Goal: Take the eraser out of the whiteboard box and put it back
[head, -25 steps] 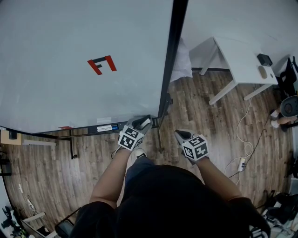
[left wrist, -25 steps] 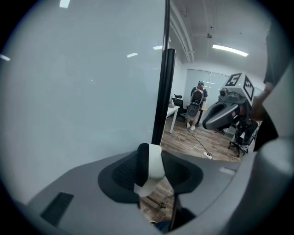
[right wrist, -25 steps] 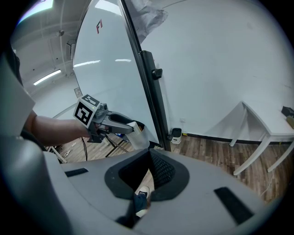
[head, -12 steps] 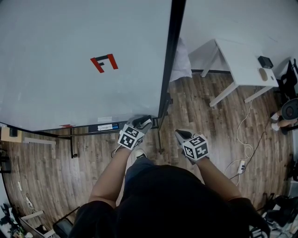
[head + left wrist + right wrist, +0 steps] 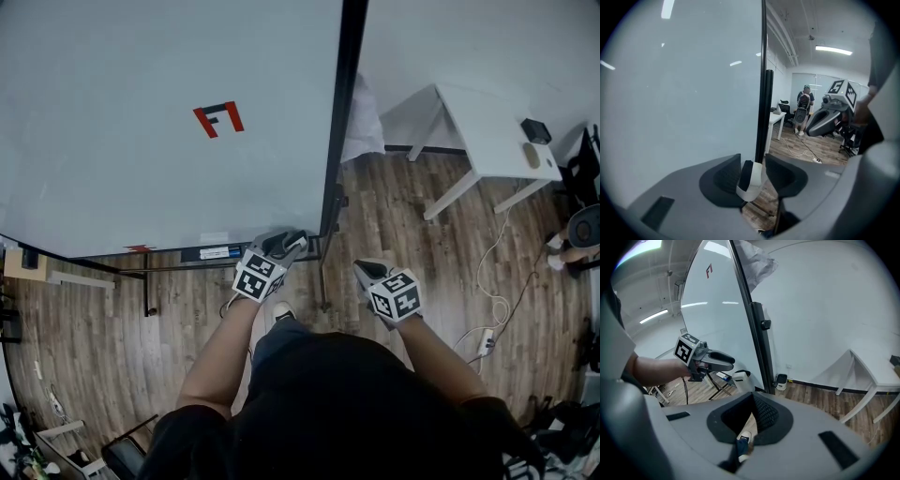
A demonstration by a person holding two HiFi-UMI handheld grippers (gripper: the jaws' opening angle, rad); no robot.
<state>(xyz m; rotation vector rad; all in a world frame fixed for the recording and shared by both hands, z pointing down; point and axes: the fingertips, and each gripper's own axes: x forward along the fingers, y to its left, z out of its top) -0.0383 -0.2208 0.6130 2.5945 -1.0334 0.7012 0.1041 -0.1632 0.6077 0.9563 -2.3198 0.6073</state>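
Where the whiteboard [image 5: 141, 141] meets its black frame post [image 5: 339, 122] at the bottom corner, I see the eraser [image 5: 750, 183], white with a black face, standing tilted between the jaws of my left claw [image 5: 753, 164]. Its black face lies against one jaw, while a thin slit of daylight shows between its white edge and the other. Those jaws stand fairly wide and have just been opening a little, so they bracket the eraser and do not pinch it. From the right gripper view the eraser sits at the left claw's tips, just beside the end of the tray [image 5: 211, 253] under the board. I cannot tell whether it rests in the box. My right claw [image 5: 751, 408] hangs apart to the right over the wooden floor [image 5: 403, 216], jaws parted with nothing between them. Only a shoe [image 5: 744, 437] shows through the gap. A white surface [image 5: 487, 131] stands well beyond.
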